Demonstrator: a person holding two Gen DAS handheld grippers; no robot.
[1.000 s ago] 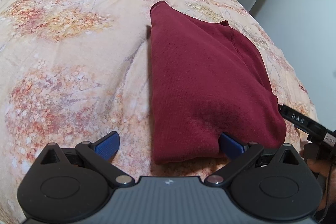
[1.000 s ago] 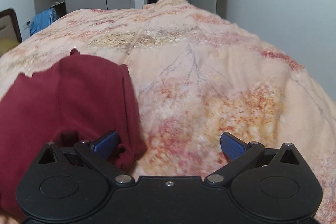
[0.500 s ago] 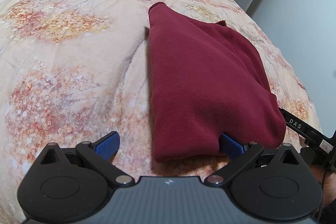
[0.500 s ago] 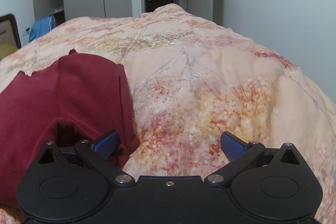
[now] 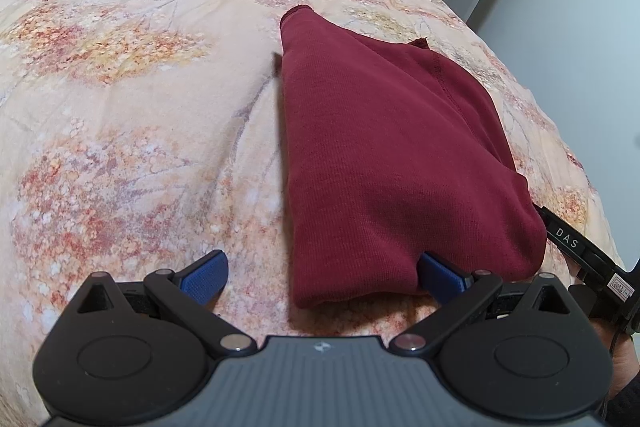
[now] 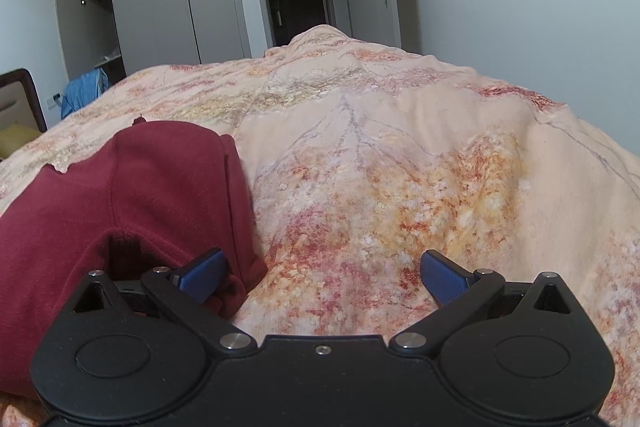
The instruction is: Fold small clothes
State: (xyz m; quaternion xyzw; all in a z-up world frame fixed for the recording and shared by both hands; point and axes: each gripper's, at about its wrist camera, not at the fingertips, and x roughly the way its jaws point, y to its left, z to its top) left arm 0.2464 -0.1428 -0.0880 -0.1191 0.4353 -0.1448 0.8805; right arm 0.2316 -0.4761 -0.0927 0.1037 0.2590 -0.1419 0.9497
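Both grippers parked wide at the near end of the garment, nothing grabbed yet

We've got the left gripper (image 5: 322, 273) low over the bed (image 5: 132, 131), fingers (image 5: 204, 271) spread wide across the near left corner of the dark red garment (image 5: 384, 163), one pad tucked at its hem, so we'd guess it's lined up to pinch that edge. Our right gripper (image 6: 322, 273) is just as wide, its left pad touching the near right corner, where the cloth bunches around a dark opening. The garment itself is ribbed knit, already folded into a long strip, lying toward the bed's right edge, with a stitched seam showing and the far end a bit ragged.
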